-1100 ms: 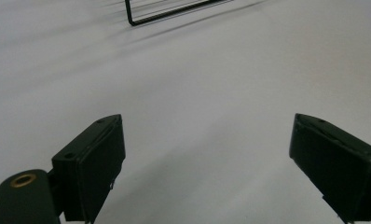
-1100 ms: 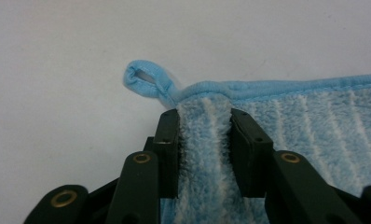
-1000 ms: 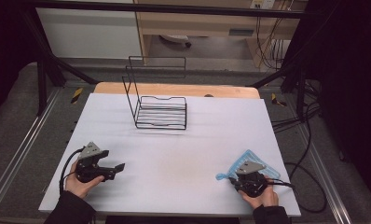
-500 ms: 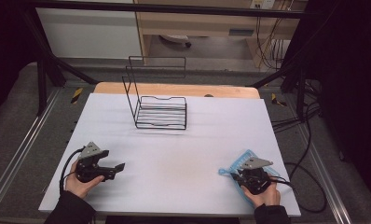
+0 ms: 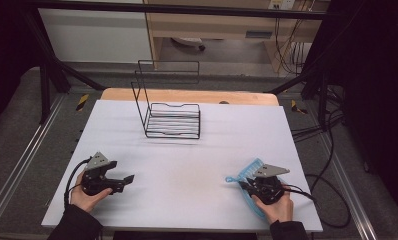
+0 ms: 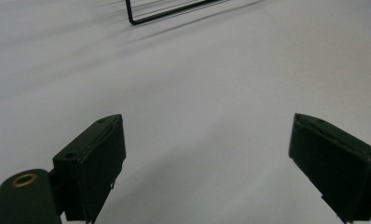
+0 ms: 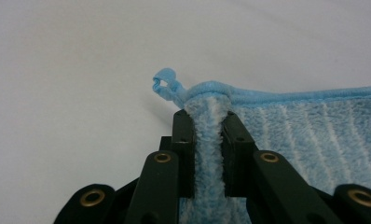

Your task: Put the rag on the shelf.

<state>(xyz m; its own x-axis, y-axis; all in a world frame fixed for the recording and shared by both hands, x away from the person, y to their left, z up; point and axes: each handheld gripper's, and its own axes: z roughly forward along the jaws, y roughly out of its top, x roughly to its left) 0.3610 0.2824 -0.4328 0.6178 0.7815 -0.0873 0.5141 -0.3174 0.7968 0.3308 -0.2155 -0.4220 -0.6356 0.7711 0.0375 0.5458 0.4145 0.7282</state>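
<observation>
A light blue striped cloth (image 5: 250, 168) lies near the table's front right corner. My right gripper (image 5: 243, 182) points left across it. In the right gripper view its jaws (image 7: 207, 116) have just been closing and now pinch a raised fold of the cloth (image 7: 305, 126) near its corner. A small hanging loop (image 7: 165, 84) sticks out just past the tips. My left gripper (image 5: 124, 180) rests at the front left, held in a hand. Its jaws (image 6: 207, 154) stand wide open over bare white table, with nothing between the fingers (image 6: 92, 163).
A black wire rack (image 5: 172, 117) stands at the back middle of the white table (image 5: 187, 160), and its front edge appears in the left gripper view (image 6: 174, 11). Cables trail off the table's right side (image 5: 327, 190).
The right hand has shifted slightly over the cloth's corner, and the cloth edge has bunched a little under it. The left hand and gripper have stayed in place.
</observation>
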